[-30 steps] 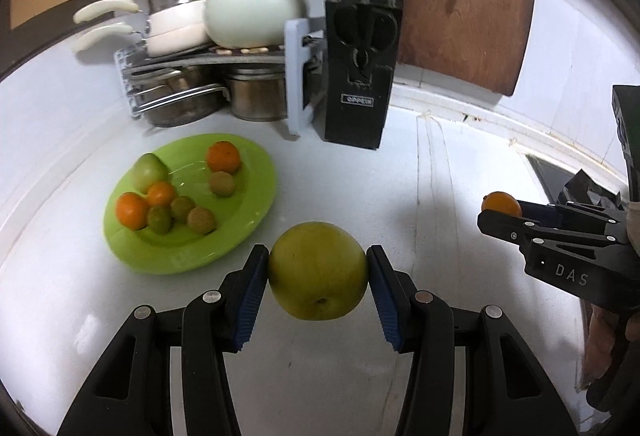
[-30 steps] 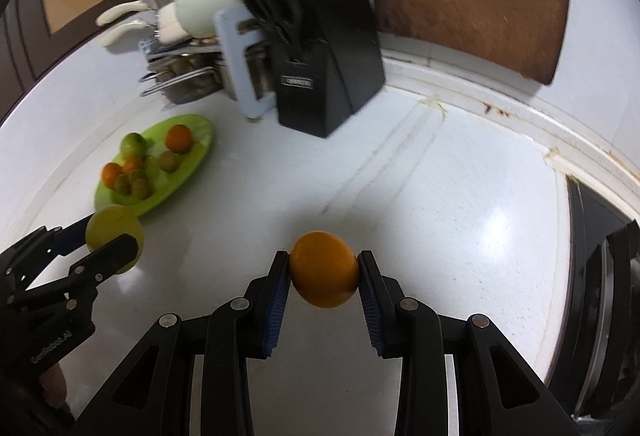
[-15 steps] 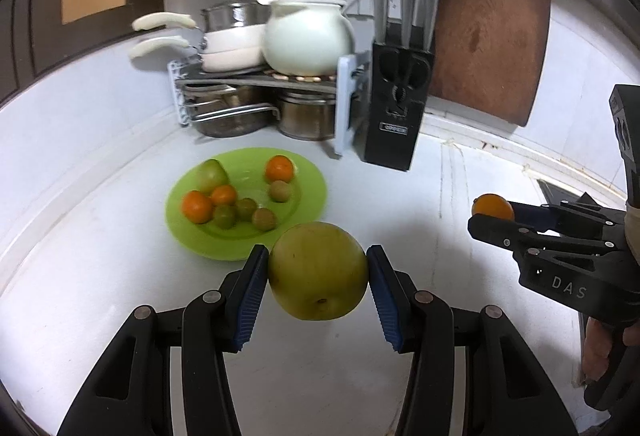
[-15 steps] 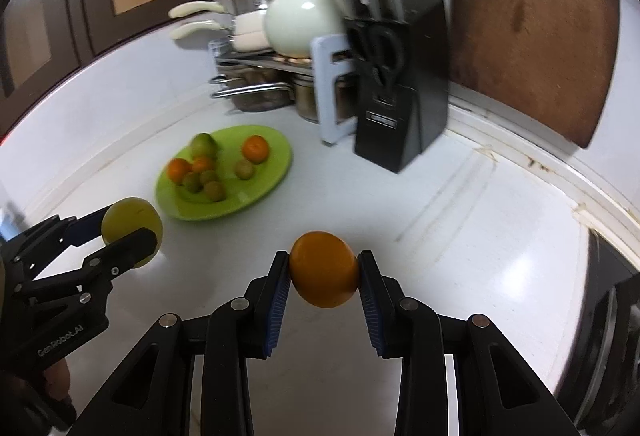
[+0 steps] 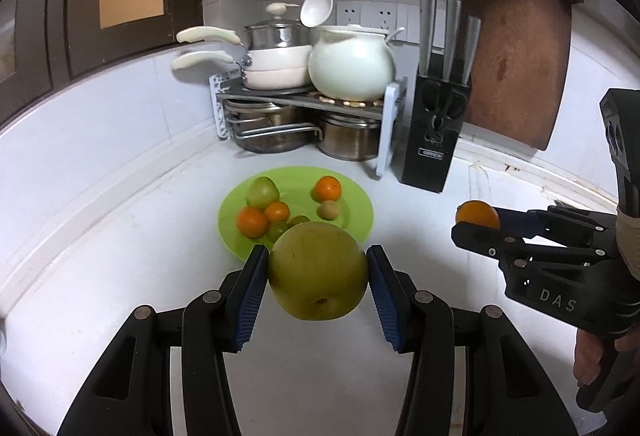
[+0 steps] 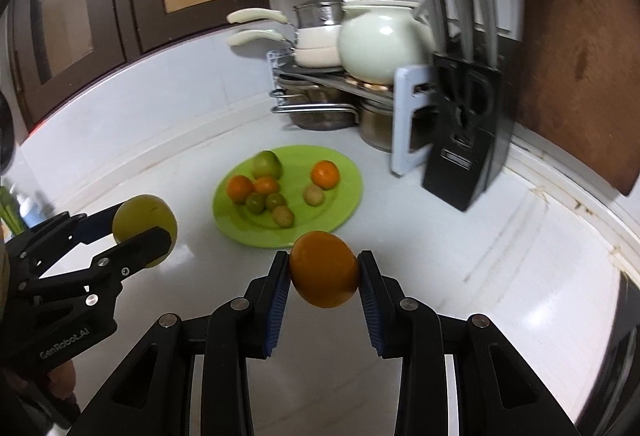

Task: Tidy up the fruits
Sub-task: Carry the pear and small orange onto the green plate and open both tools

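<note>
My left gripper [image 5: 318,272] is shut on a large yellow-green apple [image 5: 318,270], held above the white counter just short of the green plate [image 5: 360,216]. An orange [image 6: 324,268] sits clamped in my right gripper [image 6: 324,270], also in the air near the plate [image 6: 344,212]. The plate carries several small fruits: oranges, green ones and brownish ones. In the left wrist view the right gripper [image 5: 478,222] shows at the right with its orange [image 5: 476,214]. In the right wrist view the left gripper [image 6: 142,232] shows at the left with the apple [image 6: 142,220].
A rack with pots and a white teapot [image 5: 352,68] stands behind the plate. A black knife block [image 5: 434,140] is to its right, and a brown cutting board [image 5: 516,52] leans on the wall. A hand [image 5: 592,360] holds the right gripper.
Both grippers have risen and tilted up with their fruit, so more of the back wall shows. The plate now sits nearer the middle of both views. Both grips are unchanged.
</note>
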